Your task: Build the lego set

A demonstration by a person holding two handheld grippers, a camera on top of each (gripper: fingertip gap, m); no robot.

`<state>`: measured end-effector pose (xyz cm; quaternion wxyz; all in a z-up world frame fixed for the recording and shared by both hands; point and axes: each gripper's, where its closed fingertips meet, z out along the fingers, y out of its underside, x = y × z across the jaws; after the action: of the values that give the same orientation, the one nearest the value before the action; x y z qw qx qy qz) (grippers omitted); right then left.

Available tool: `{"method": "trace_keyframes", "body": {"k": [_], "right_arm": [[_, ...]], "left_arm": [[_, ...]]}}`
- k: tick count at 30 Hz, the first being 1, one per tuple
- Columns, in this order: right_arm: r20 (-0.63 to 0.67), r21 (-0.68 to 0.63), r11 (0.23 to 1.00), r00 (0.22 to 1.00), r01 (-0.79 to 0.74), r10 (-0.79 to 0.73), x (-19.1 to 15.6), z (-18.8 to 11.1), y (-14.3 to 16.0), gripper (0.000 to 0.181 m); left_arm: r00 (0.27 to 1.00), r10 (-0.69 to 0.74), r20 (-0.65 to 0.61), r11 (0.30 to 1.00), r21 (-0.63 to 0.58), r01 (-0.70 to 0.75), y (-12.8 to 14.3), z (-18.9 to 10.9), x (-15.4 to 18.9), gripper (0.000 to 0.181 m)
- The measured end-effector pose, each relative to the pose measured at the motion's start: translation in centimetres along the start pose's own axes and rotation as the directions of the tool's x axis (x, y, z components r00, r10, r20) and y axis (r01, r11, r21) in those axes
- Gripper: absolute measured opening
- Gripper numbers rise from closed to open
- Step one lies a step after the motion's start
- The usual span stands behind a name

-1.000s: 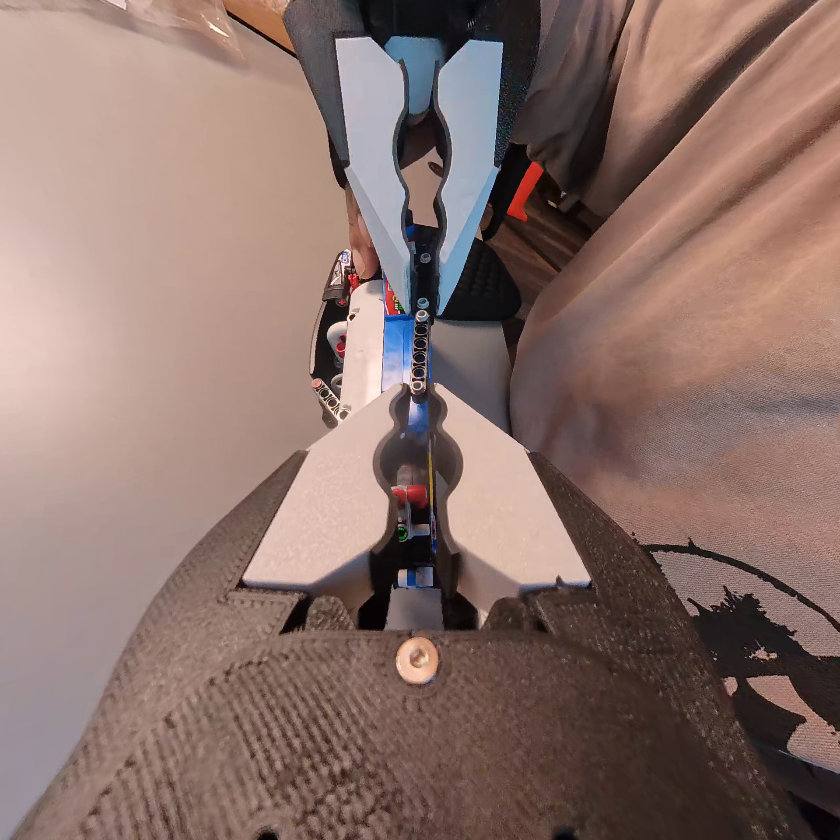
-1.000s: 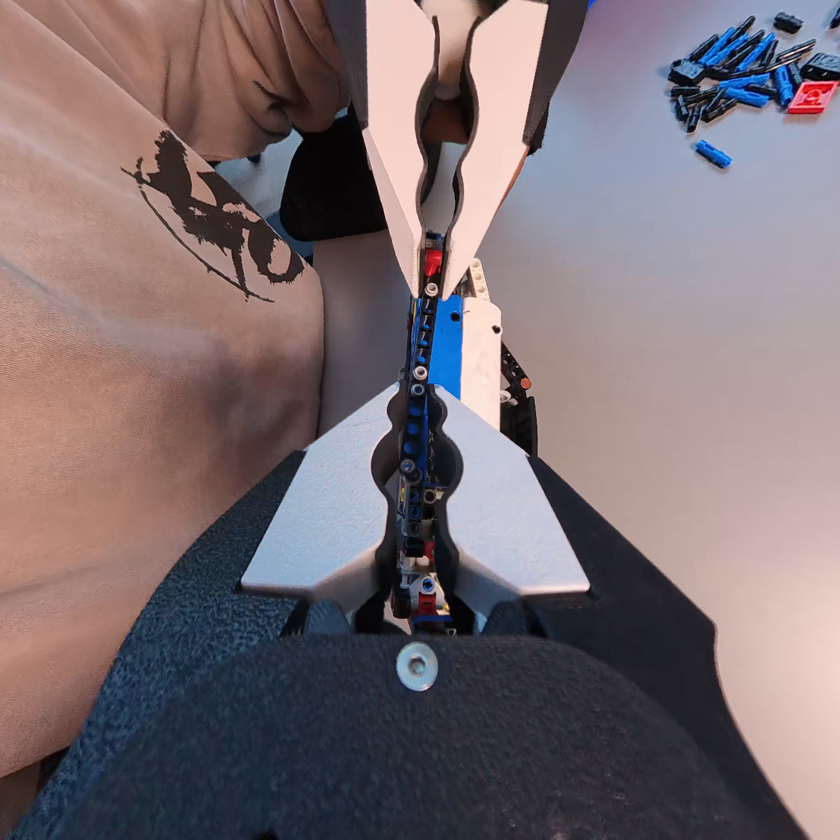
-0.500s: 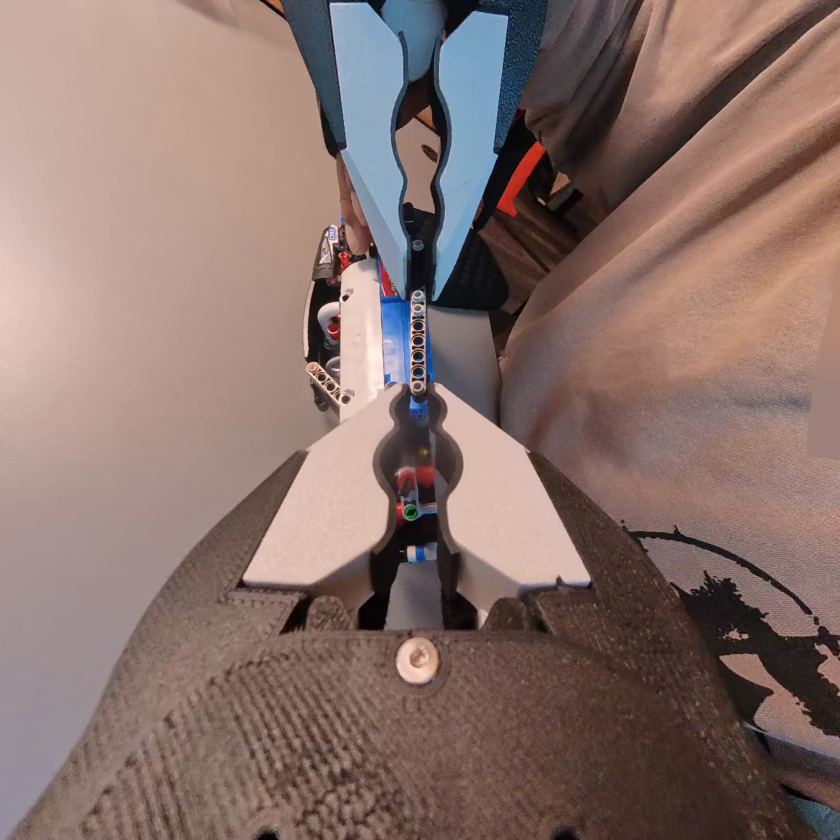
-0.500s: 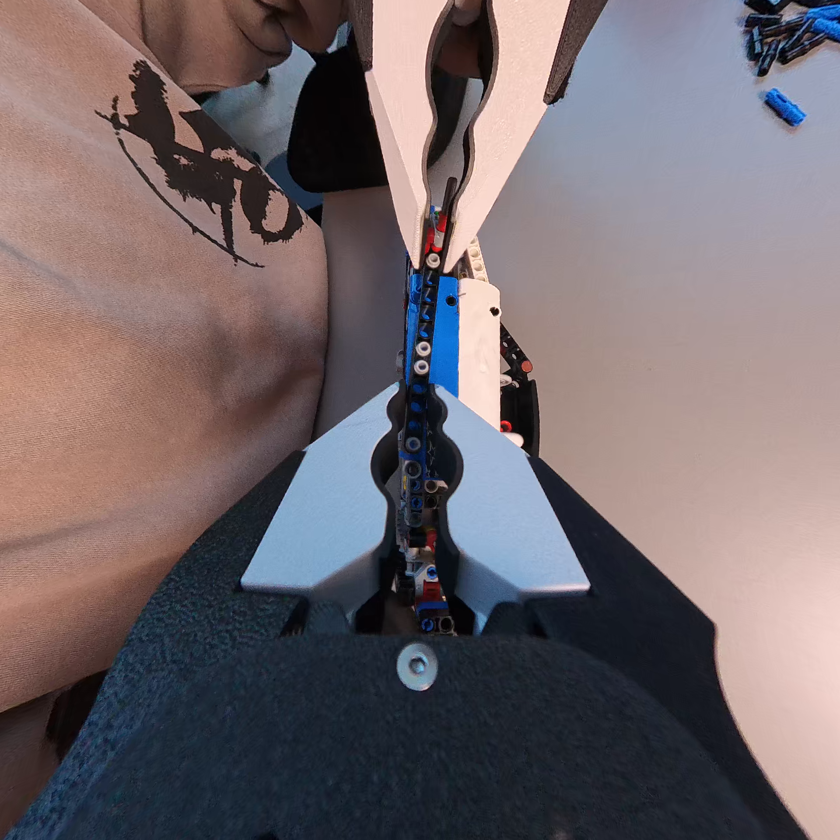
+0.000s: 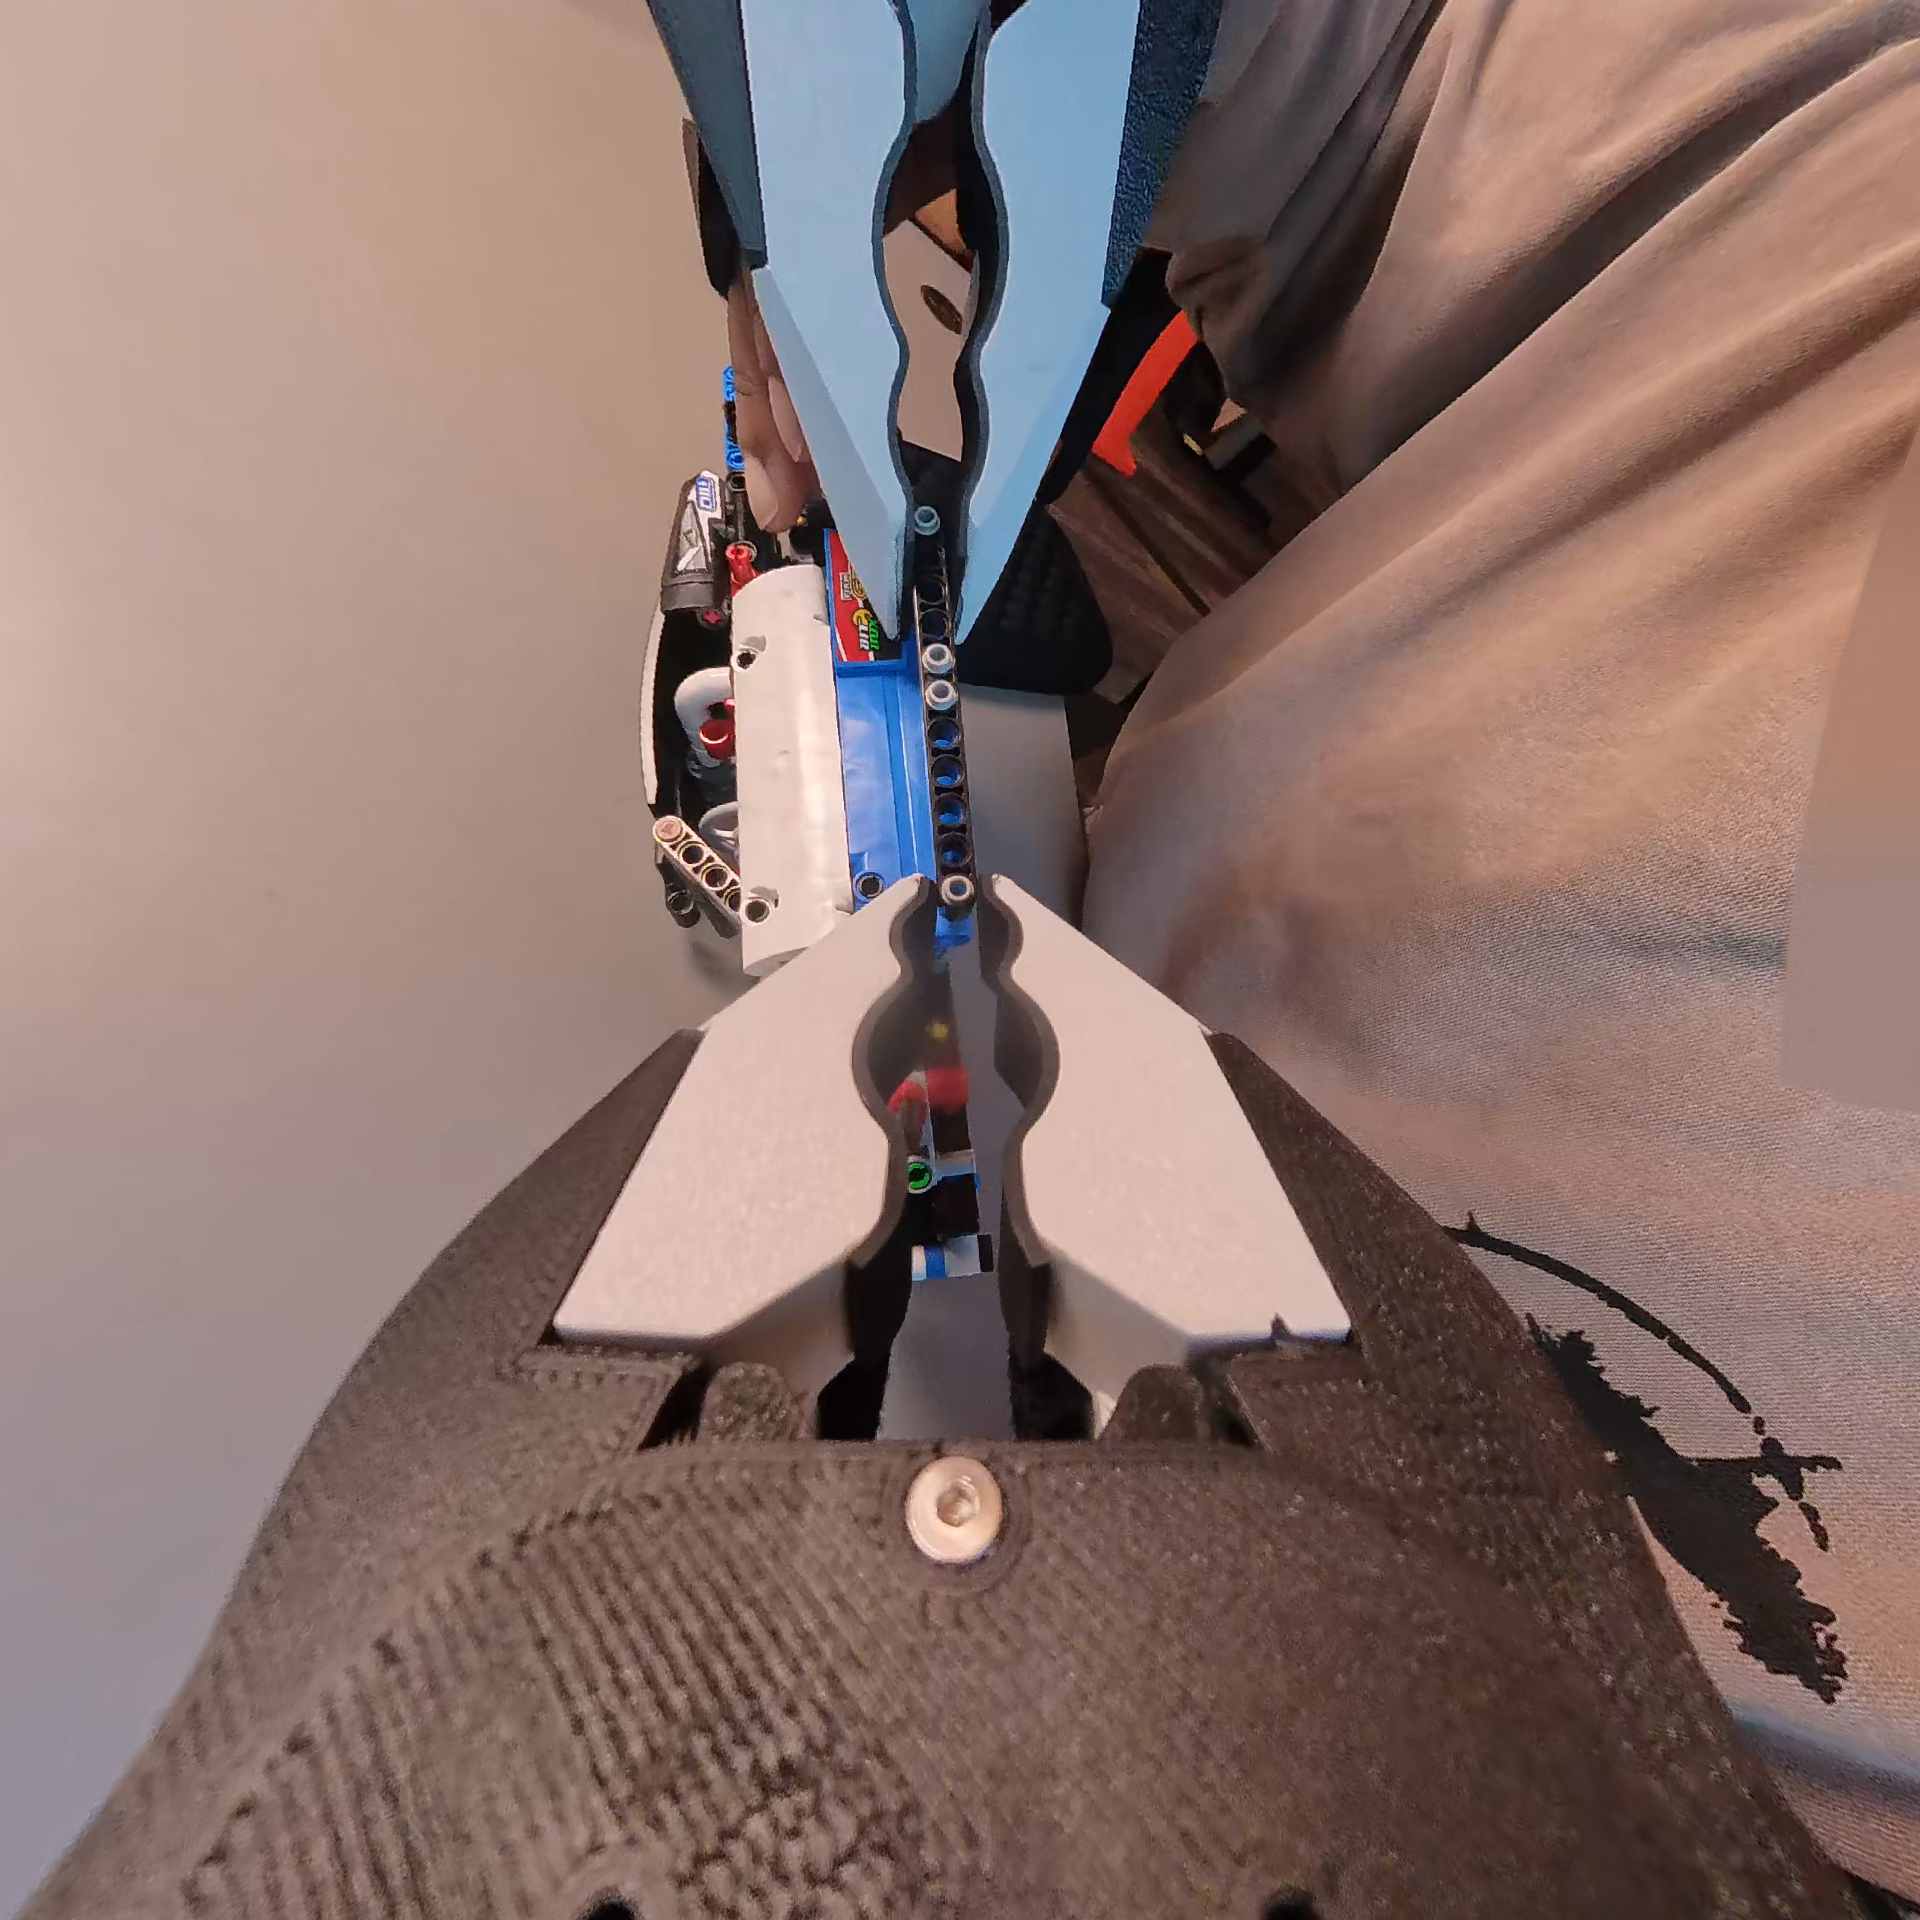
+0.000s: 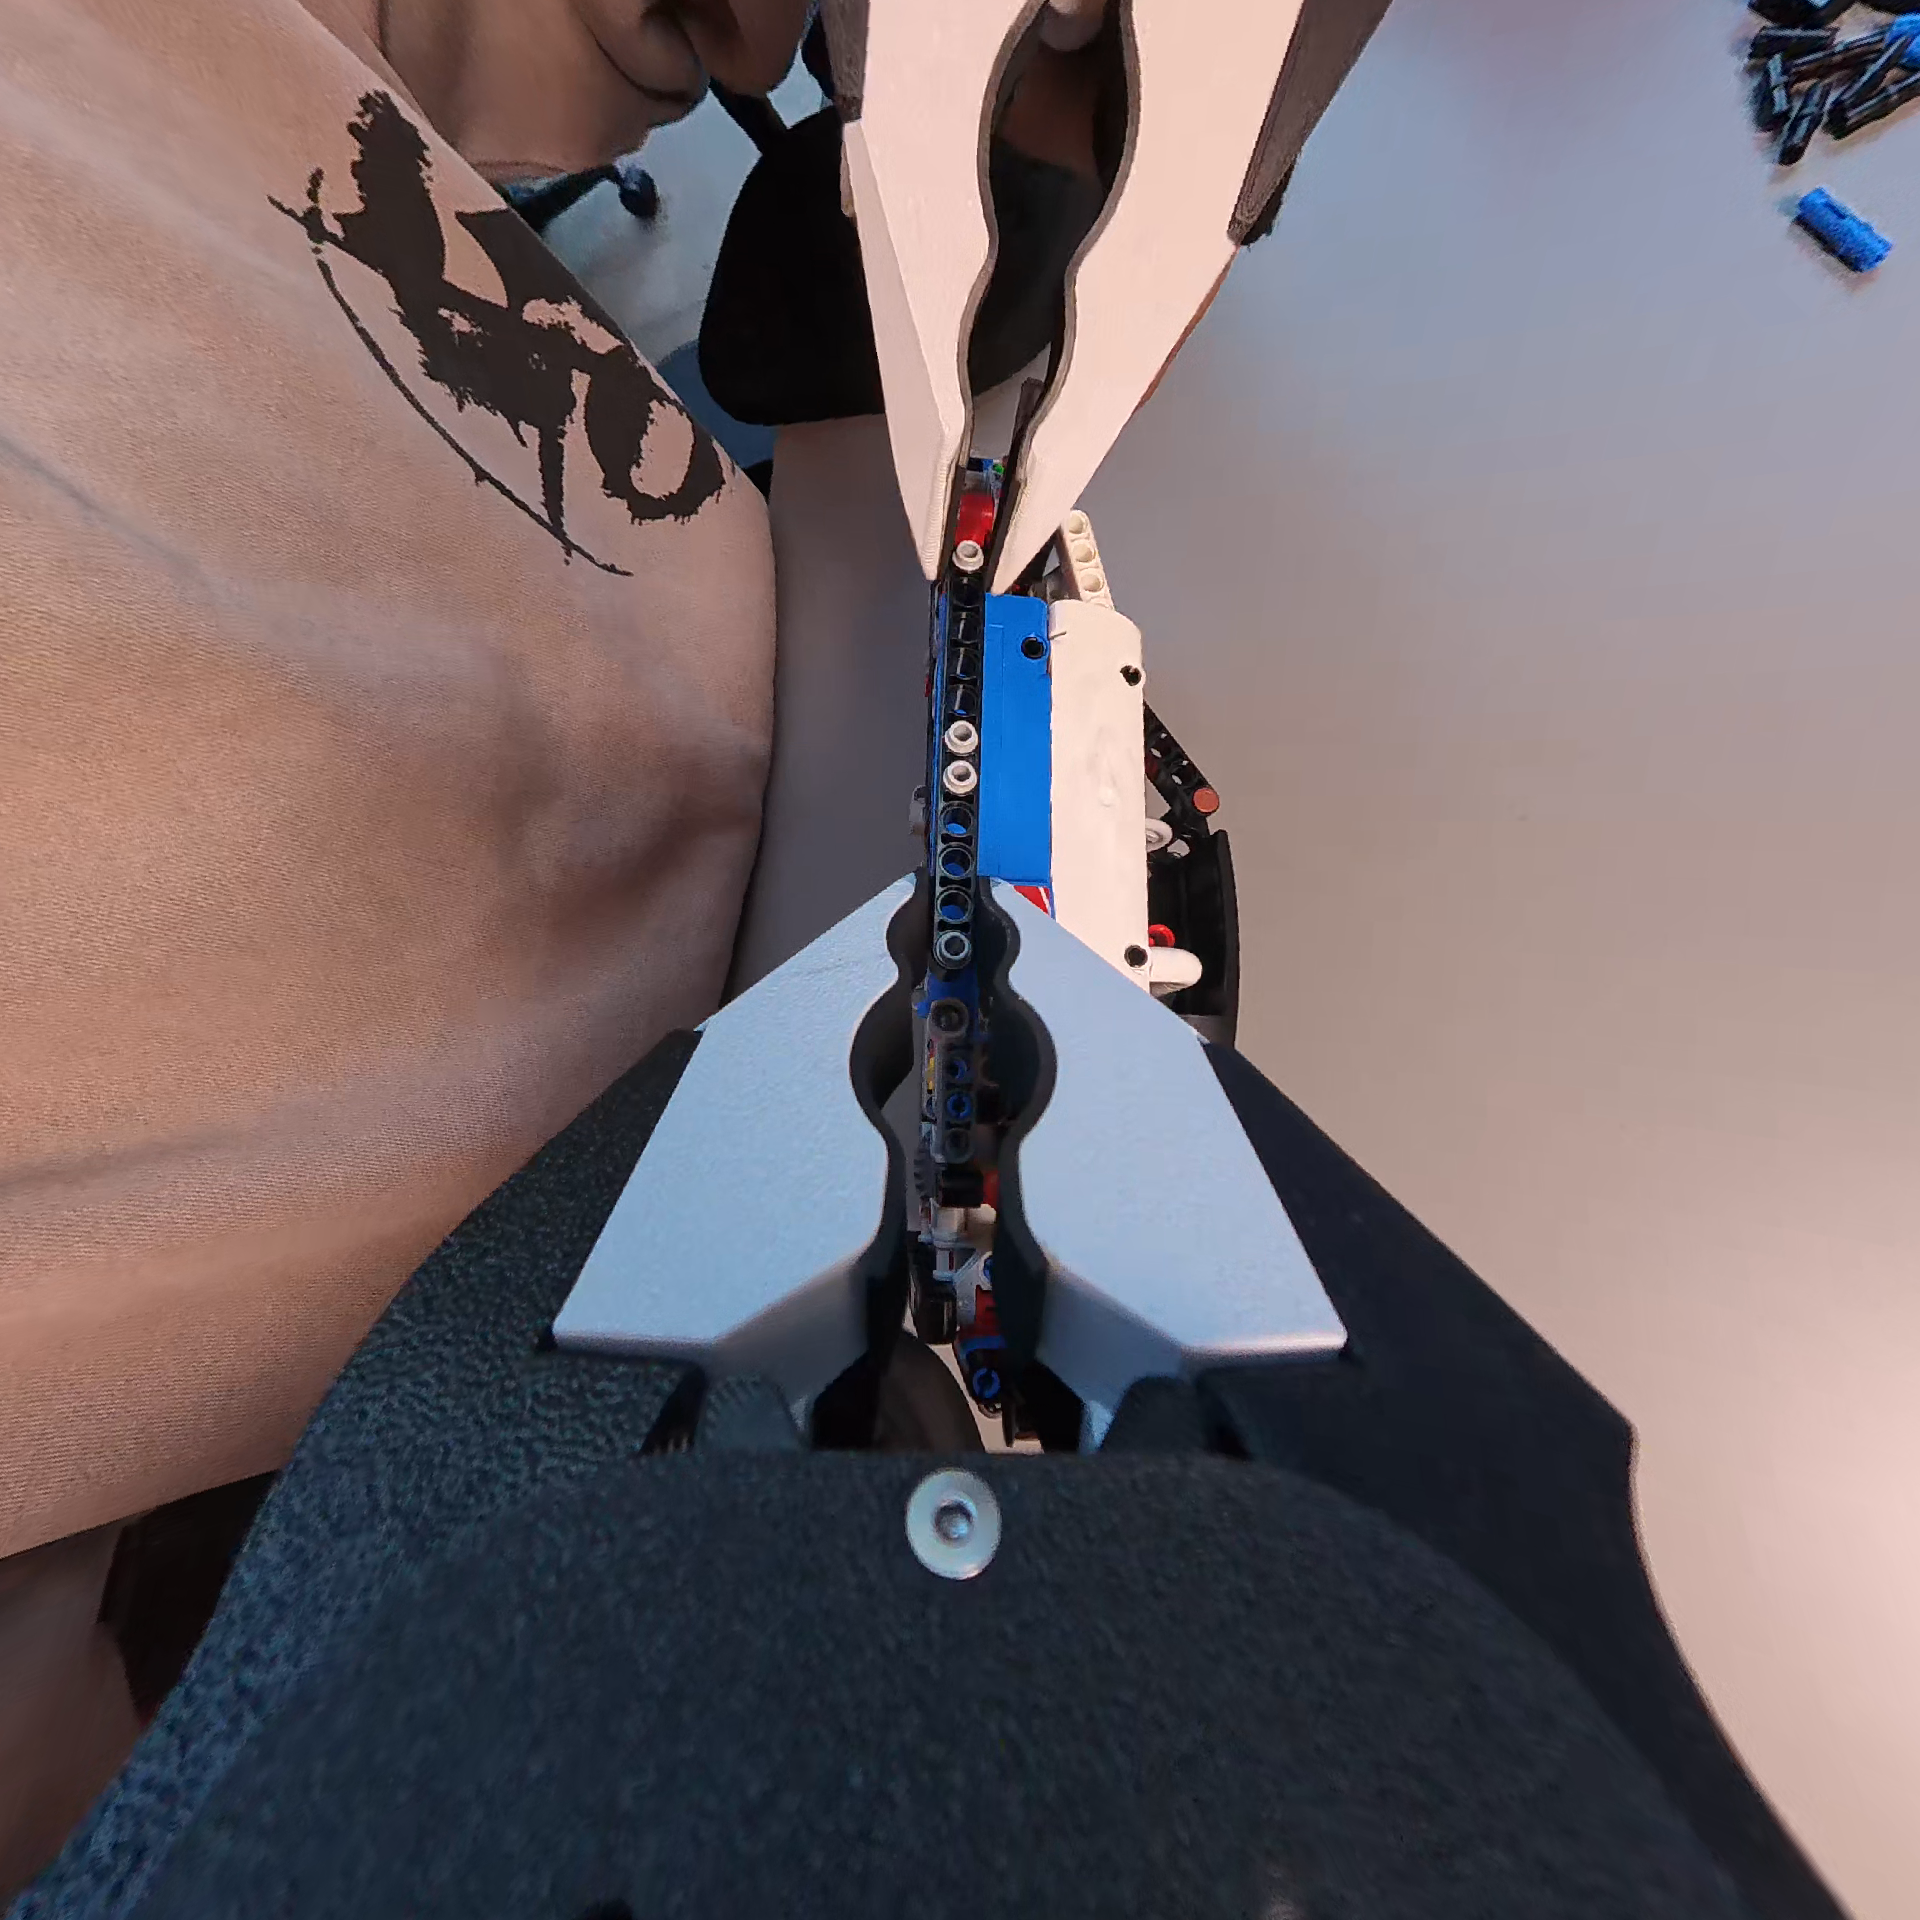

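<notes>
The lego model [image 5: 883, 769] is clamped at opposite ends by the left gripper [image 5: 954, 896] and right gripper [image 6: 954, 902], above the counter [image 5: 312, 727].

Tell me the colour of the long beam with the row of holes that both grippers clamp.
Black beam, some holes plugged with light grey pins; clearest in the right wrist view.
</notes>
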<state>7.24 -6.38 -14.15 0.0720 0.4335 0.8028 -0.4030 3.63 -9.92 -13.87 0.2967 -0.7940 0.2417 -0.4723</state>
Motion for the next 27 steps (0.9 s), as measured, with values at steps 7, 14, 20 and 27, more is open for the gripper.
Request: {"method": "trace_keyframes", "body": {"k": [7, 14, 20, 27], "right_arm": [[-0.102, 0.017, 0.991, 0.986, 0.136, -0.134, 0.0, -1.1, -0.4, 0.011], [-0.297, -0.016, 0.951, 0.907, 0.309, -0.299, 0.0, -1.1, 0.6, 0.007], [-0.274, 0.045, 0.964, 0.931, 0.261, -0.240, 0.1, -0.9, 0.9, 0.006], [-0.219, -0.004, 0.966, 0.943, 0.257, -0.252, -0.2, -0.7, 0.9, 0.007]], "left_arm": [[1.000, -0.022, -0.009, 0.999, -0.026, 0.021, 0.1, 0.4, 0.1, 0.005], [0.998, -0.051, -0.031, 0.998, -0.039, 0.050, 0.0, 0.5, 0.1, 0.005], [0.998, -0.059, -0.033, 0.997, -0.049, 0.057, 0.0, 0.8, 0.2, 0.006], [0.999, -0.040, -0.005, 0.997, -0.069, 0.039, 0.4, 1.2, 0.4, 0.009]]}}
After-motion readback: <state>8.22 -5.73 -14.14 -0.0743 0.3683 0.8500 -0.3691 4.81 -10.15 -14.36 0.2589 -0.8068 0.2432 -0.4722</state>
